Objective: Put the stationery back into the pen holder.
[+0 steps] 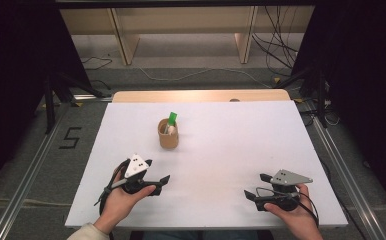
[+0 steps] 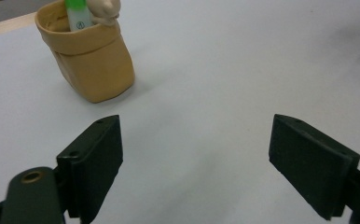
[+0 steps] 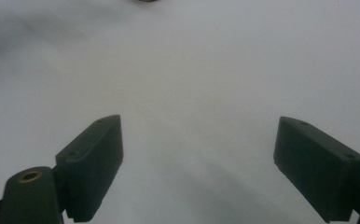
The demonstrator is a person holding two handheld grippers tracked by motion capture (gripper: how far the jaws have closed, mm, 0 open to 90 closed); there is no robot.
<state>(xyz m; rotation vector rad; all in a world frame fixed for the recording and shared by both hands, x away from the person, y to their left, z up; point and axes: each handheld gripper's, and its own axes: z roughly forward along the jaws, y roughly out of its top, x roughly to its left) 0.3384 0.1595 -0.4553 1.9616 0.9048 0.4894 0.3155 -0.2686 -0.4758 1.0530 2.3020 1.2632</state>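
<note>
Standing tan pouch (image 1: pixel 168 135), rim rolled

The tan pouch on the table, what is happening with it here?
Nothing holds it yet. The tan pouch stands upright on the white table, with a green-capped tube sticking out of it. A person holds the left gripper and the right gripper near the table's front edge, both open and empty.
</note>
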